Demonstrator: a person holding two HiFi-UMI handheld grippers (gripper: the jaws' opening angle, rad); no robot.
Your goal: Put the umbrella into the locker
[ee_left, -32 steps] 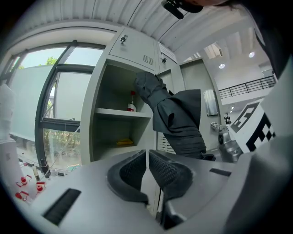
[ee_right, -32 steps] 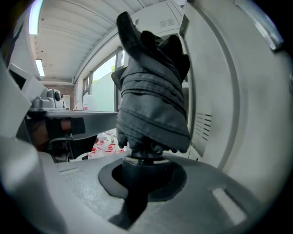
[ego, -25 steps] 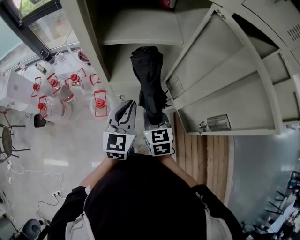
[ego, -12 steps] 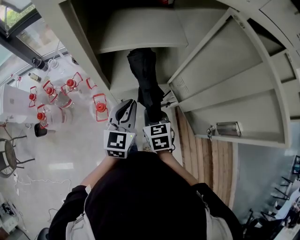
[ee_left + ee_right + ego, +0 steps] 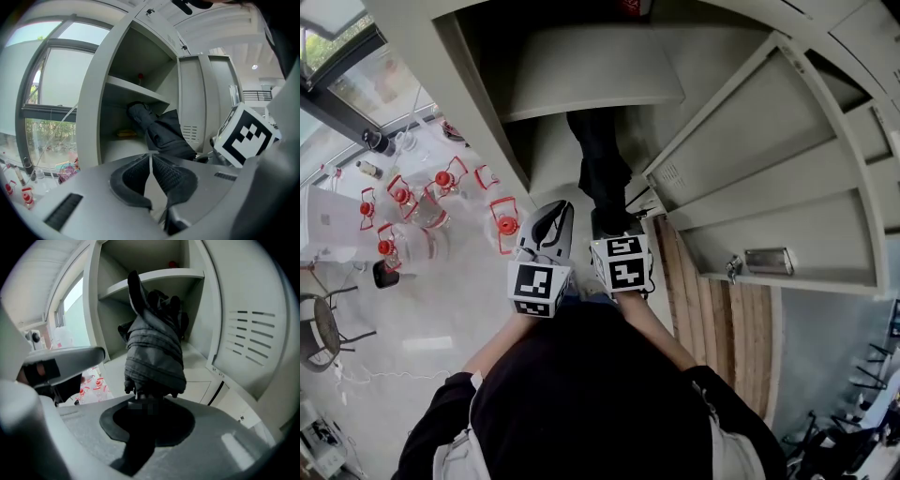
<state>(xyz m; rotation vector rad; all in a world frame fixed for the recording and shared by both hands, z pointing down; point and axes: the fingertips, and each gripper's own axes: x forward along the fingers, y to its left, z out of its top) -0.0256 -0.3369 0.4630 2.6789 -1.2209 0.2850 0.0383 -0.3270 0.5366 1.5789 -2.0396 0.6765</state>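
A folded black umbrella [image 5: 602,173] [image 5: 154,345] [image 5: 161,133] reaches into the grey locker's lower compartment [image 5: 546,159], and its far end is hidden under the shelf [image 5: 591,80]. My right gripper [image 5: 612,228] [image 5: 146,401] holds the umbrella's handle end just outside the opening. Its jaws are opening, with the handle still between the pads. My left gripper [image 5: 546,223] [image 5: 150,158] sits close beside it on the left, shut and empty, pointing at the same compartment.
The locker door [image 5: 750,159] stands open to the right, with a latch [image 5: 764,261] on a lower door. Several red-capped glass jars [image 5: 502,220] stand on the floor at left. A yellow item [image 5: 126,134] lies inside the compartment. A red item [image 5: 172,263] sits on the shelf above.
Both grippers have moved forward toward the locker. The umbrella has slid deeper into the lower compartment, so its far end now lies under the shelf.
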